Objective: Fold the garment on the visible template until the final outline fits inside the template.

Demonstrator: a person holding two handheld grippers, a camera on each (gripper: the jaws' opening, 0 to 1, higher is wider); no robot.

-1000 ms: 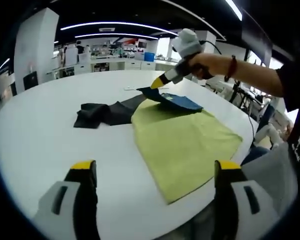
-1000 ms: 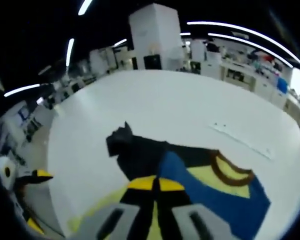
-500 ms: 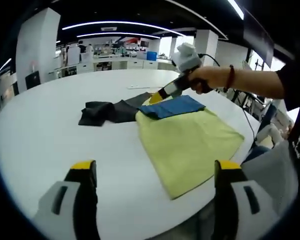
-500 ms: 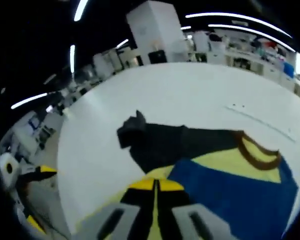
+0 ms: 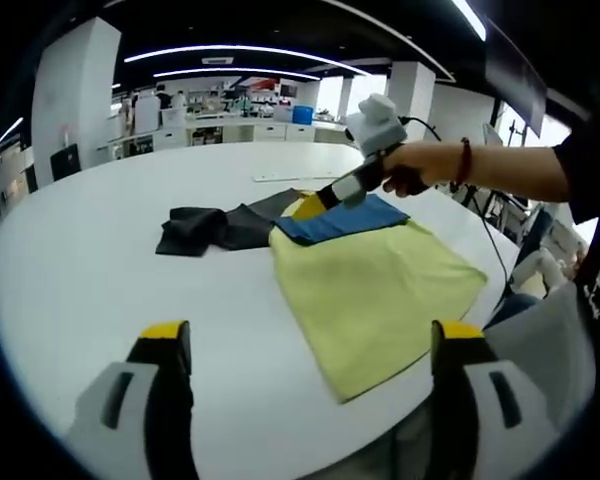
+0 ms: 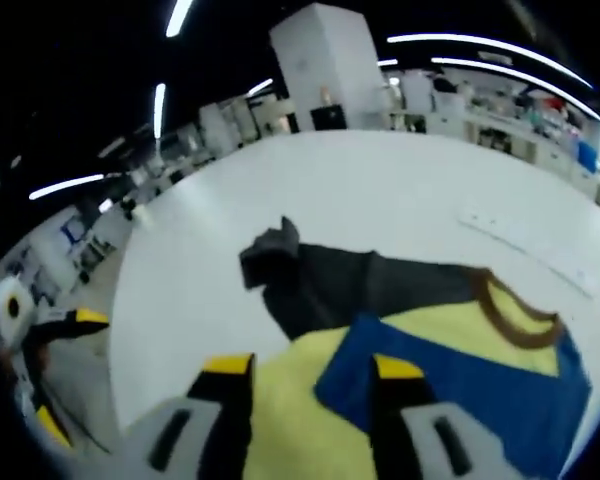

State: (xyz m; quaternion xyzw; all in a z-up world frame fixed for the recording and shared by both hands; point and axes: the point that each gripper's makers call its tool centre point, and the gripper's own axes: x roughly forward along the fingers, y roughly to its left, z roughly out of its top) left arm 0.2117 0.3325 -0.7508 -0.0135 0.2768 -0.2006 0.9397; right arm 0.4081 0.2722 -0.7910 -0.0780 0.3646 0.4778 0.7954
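Right gripper (image 6: 302,365), jaws apart, has let the blue sleeve (image 5: 342,216) onto the yellow garment (image 5: 375,290); left gripper (image 5: 310,340) waits wide; next, the far dark sleeve (image 5: 212,227)

Left view far, across table (image 5: 80,260); right view close; both share garment (image 5: 335,218).

The table (image 5: 80,260) under my grippers is smooth white with a soft sheen. On it, the yellow-green template (image 5: 375,290) looks like matt woven cloth. At the template's far edge, the garment (image 5: 230,225) is soft matt fabric: a blue fold, a dark sleeve.
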